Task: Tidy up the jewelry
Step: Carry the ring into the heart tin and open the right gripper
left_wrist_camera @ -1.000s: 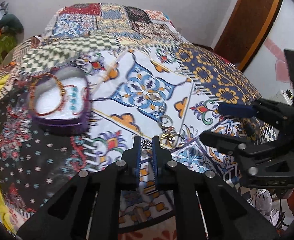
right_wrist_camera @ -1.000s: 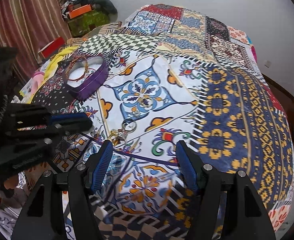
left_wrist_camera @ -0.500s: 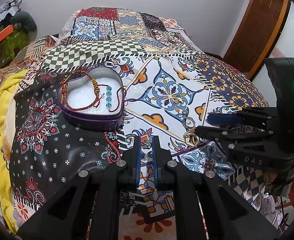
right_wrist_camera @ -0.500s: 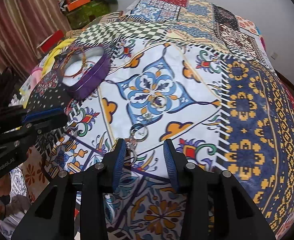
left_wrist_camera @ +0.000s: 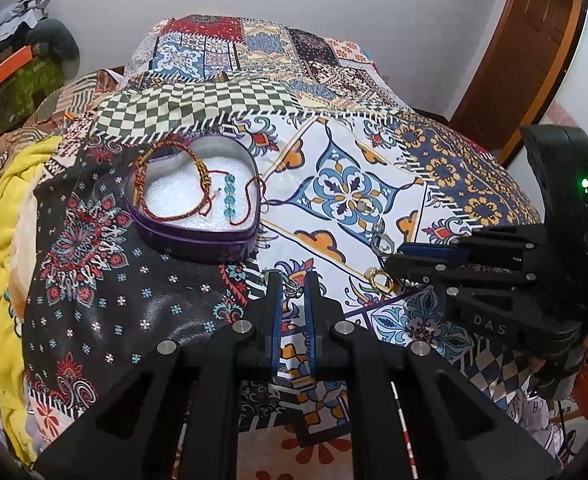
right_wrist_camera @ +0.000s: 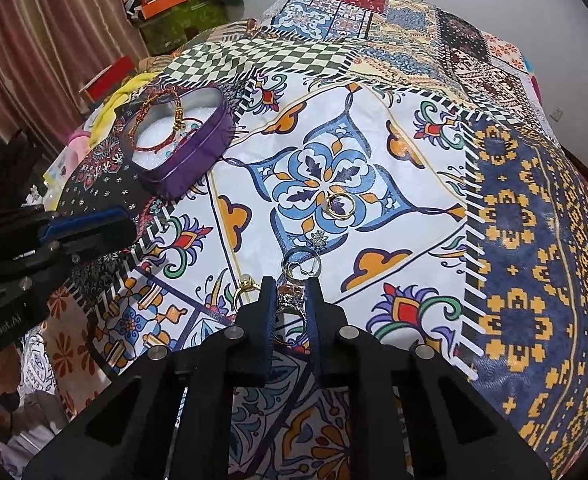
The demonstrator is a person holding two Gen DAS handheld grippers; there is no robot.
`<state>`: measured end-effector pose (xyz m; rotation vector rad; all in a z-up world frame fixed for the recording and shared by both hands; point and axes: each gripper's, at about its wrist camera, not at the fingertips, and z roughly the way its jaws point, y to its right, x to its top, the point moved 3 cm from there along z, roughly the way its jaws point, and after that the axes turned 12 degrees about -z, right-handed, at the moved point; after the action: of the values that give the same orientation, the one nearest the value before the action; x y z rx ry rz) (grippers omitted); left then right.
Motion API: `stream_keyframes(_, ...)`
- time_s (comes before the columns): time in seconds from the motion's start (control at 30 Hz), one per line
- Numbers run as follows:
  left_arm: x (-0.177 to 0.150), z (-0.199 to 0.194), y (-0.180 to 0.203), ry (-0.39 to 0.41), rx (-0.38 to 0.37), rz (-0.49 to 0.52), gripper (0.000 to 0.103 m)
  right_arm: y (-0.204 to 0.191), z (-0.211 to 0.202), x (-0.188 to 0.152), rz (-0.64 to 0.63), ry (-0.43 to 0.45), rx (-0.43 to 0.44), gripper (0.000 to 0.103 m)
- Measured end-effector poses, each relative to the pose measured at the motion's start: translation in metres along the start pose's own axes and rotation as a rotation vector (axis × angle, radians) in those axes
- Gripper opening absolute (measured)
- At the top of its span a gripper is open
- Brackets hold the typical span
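A purple heart-shaped tin [left_wrist_camera: 197,242] [right_wrist_camera: 191,160] lies on the patterned bedspread, with red cord bracelets and turquoise beads [left_wrist_camera: 228,200] inside. My left gripper [left_wrist_camera: 293,291] is near the tin, shut on a small silver piece. It also shows at the left edge of the right wrist view as the left gripper [right_wrist_camera: 85,226]. My right gripper [right_wrist_camera: 289,300] [left_wrist_camera: 398,264] is shut on a gold stone-set ring [right_wrist_camera: 289,314] on the cloth. Beside it lie a pearl ring [right_wrist_camera: 245,285] [left_wrist_camera: 380,280], a silver ring [right_wrist_camera: 302,266] and a gold ring [right_wrist_camera: 340,204].
A small sparkly piece [right_wrist_camera: 318,237] lies between the silver and gold rings. Yellow cloth [left_wrist_camera: 9,208] hangs at the bed's left side. Boxes and clutter [right_wrist_camera: 165,4] stand beyond it by a curtain. A wooden door frame [left_wrist_camera: 522,60] is at the right.
The right gripper's fingers went from wide apart to narrow around the stone-set ring as it moved forward and down. The left gripper stayed shut and pulled back, so the tin now sits nearer the middle.
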<state>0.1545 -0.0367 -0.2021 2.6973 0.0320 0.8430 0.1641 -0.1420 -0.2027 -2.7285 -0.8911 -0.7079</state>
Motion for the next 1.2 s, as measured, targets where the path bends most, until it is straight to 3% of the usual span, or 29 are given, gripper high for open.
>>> stream_keyframes(0.3,0.014,-0.024,0.005,0.069,-0.003,0.005,0.009,0.000,-0.028,0.012,0.006,0.079,-0.013,0.013)
stream_keyframes(0.87,0.049,-0.078,-0.004,0.239,0.028,-0.008,0.009,-0.015,-0.071,0.067,-0.019,0.253,-0.005,0.013)
stream_keyframes(1.2,0.063,-0.084,-0.021,0.286,0.043,-0.041,0.009,-0.037,-0.063,0.087,-0.062,0.272,0.030,0.013)
